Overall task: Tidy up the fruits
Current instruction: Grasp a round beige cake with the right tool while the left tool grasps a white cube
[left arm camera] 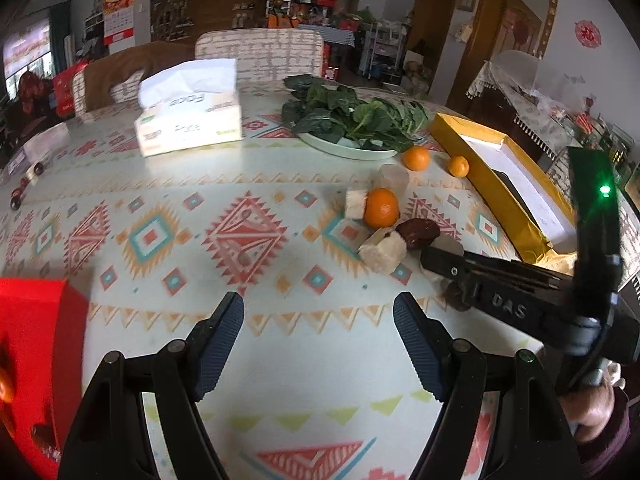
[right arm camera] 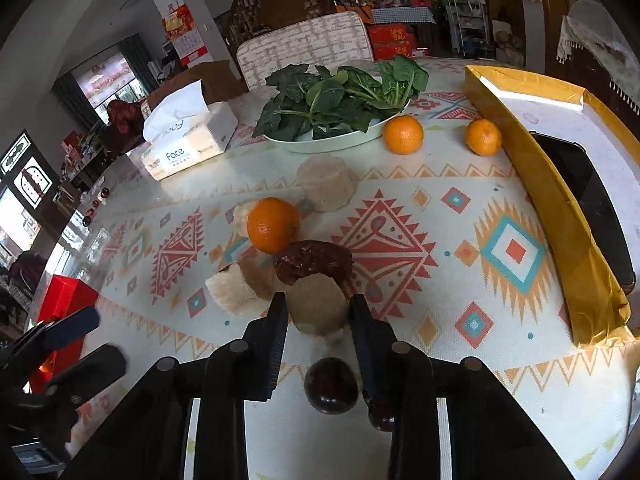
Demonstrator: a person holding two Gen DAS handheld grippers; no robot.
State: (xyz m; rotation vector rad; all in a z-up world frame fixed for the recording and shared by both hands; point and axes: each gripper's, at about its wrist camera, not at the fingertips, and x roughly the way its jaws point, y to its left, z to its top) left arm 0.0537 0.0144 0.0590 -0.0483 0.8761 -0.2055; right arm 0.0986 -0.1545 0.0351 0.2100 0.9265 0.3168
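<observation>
In the right wrist view my right gripper [right arm camera: 319, 303] is shut on a beige round chunk [right arm camera: 318, 312] lying on the patterned tablecloth. A wrinkled dark red fruit [right arm camera: 314, 264] touches the chunk's far side. Beyond it lie an orange [right arm camera: 273, 224] and more beige chunks [right arm camera: 236, 290]. A dark round fruit [right arm camera: 330, 386] lies under the gripper, between its fingers. Two more oranges [right arm camera: 403, 134] [right arm camera: 483, 137] sit by the plate. My left gripper [left arm camera: 318, 304] hangs open over bare cloth, holding nothing. It is left of the fruit cluster [left arm camera: 382, 208] and the right gripper [left arm camera: 436, 258].
A red box [left arm camera: 36, 360] stands at the near left table edge. A long yellow box [right arm camera: 560, 220] with a white floor and a dark object inside runs along the right. At the back are a plate of leafy greens [right arm camera: 340, 142] and a tissue box [right arm camera: 188, 148].
</observation>
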